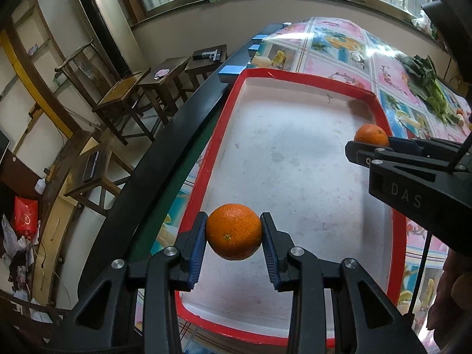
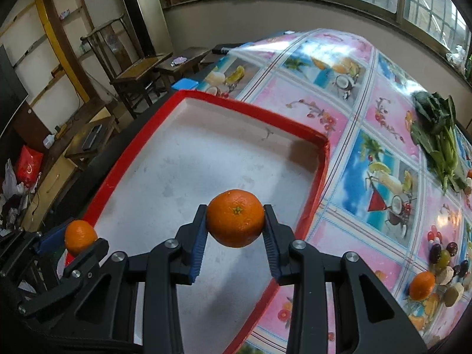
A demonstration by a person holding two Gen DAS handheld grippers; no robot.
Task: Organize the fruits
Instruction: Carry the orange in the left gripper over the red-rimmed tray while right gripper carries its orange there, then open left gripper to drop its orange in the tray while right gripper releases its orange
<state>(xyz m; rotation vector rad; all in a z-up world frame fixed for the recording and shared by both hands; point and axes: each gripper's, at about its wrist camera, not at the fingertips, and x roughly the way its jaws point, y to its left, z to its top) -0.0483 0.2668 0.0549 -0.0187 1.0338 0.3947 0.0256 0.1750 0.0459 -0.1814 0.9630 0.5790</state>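
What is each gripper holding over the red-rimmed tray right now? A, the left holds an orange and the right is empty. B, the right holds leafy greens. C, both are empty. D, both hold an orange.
D: the left gripper pinches an orange between its blue pads, and the right gripper pinches another orange, both above the red-rimmed tray.

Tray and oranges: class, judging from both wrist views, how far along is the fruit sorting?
Done: nothing yet; the tray holds no fruit. In hand: the left gripper clamps one orange and the right gripper another orange, both above the tray. Left: setting both down, then fetching the third orange on the tablecloth by the greens.
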